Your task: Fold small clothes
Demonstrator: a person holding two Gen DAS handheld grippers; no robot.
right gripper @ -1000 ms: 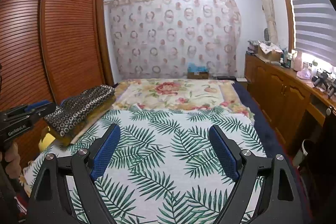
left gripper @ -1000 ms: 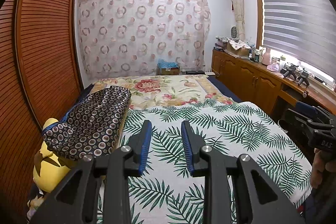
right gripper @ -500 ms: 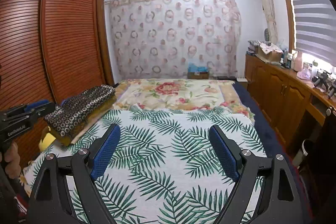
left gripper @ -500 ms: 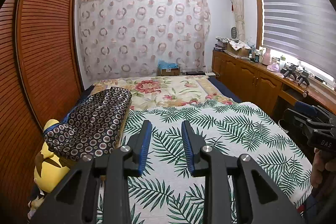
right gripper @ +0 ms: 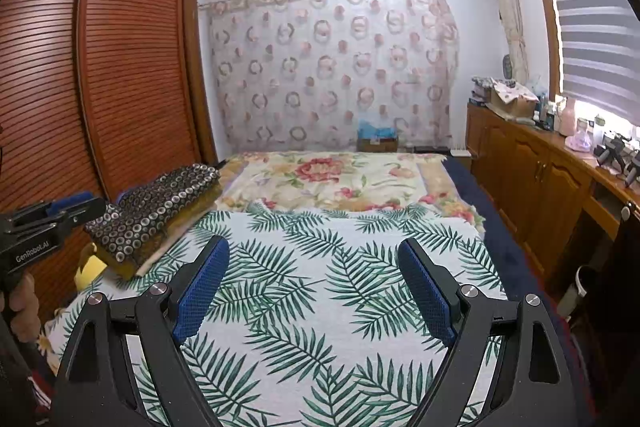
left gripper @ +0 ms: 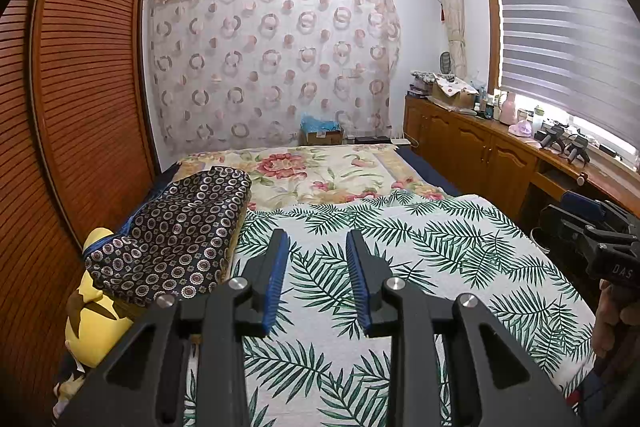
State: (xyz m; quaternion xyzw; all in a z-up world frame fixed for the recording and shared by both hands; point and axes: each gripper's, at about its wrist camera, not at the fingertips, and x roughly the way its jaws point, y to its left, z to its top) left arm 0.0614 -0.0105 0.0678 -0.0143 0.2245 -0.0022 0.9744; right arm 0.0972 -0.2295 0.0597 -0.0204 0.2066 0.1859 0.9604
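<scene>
Hovering empty over a palm-leaf bedspread (right gripper: 320, 267), left tongs (left gripper: 314, 279) narrowly parted and right tongs (right gripper: 316, 291) spread wide face no small garment; none is visible.

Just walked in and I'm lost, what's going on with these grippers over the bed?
A person holds a gripper in each hand above the palm-leaf sheet. The left gripper is open narrowly, the right gripper open wide; neither holds anything. No small garment shows on the sheet. A dark patterned cloth lies folded at the bed's left edge, untouched.
</scene>
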